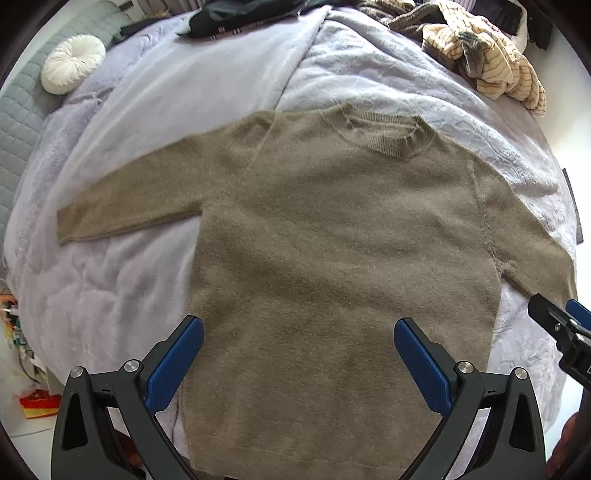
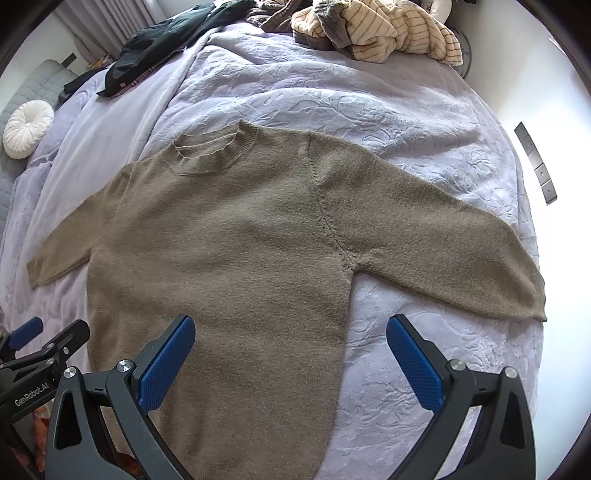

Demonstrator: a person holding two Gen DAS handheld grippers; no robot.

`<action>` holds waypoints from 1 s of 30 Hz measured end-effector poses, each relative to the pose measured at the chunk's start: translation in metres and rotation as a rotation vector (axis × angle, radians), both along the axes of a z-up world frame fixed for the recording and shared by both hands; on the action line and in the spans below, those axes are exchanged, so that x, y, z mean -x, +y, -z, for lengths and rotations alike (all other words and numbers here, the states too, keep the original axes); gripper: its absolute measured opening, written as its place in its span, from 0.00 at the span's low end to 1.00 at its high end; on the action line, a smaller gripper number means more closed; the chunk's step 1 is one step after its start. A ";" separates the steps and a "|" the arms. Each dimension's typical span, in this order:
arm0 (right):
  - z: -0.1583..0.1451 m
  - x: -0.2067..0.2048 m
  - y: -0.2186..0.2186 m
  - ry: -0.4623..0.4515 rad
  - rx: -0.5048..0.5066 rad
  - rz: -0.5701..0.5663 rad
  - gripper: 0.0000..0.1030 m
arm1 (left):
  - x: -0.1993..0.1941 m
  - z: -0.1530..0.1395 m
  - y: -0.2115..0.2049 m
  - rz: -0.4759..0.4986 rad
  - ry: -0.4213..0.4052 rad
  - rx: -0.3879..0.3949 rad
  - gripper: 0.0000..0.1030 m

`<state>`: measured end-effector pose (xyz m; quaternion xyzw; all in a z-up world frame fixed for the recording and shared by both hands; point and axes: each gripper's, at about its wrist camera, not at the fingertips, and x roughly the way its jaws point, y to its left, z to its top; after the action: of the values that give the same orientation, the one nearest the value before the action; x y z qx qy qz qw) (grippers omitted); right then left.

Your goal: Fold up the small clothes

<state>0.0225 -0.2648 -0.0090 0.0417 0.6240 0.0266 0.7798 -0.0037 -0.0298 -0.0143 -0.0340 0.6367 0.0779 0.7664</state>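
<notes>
A lavender bedspread [image 1: 388, 74] with an embossed floral pattern covers the bed ahead of both grippers and fills most of each view. Spread flat on it, front up, lies an olive-brown knit sweater [image 1: 332, 229], its ribbed round collar [image 1: 384, 136] pointing away from the grippers and its hem nearest them. Both sleeves are stretched out to the sides: the sweater's left-hand sleeve [image 1: 125, 199] reaches far out to the left of the left gripper, and the other sleeve [image 2: 443, 240] runs out ahead and to the right of the right gripper, its cuff near the edge of the bed.

Far ahead, at the top of the bed, lies a rumpled heap of cream striped clothing [image 2: 384, 33] mixed with grey-brown pieces, and to its left a dark garment [image 2: 159, 44]. A round white tufted cushion [image 1: 74, 62] sits far ahead and to the left, against a grey quilted surface.

The left gripper [image 1: 295, 354] hovers over the lower body of the sweater with its blue-padded fingers spread wide, holding nothing. The right gripper [image 2: 291, 350] is likewise wide open and empty; its left finger is over the sweater's lower right side and its right finger over bare bedspread, so the sweater's side edge runs between them. Each gripper shows at the edge of the other's view, close alongside.
</notes>
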 end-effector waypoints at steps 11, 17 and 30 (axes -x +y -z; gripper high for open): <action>0.015 0.009 0.043 0.023 -0.025 0.053 1.00 | -0.020 0.030 0.054 0.066 -0.025 0.171 1.00; 0.035 0.020 0.107 0.080 -0.067 -0.009 1.00 | -0.028 0.059 0.176 -0.121 -0.110 0.223 1.00; 0.067 0.018 0.226 0.152 -0.063 -0.218 1.00 | -0.012 0.150 0.409 -0.714 -0.315 0.418 1.00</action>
<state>0.0049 -0.0393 -0.0756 0.0002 0.6810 0.1276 0.7211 0.0088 0.3788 -0.1640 -0.4176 0.4624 0.2009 0.7559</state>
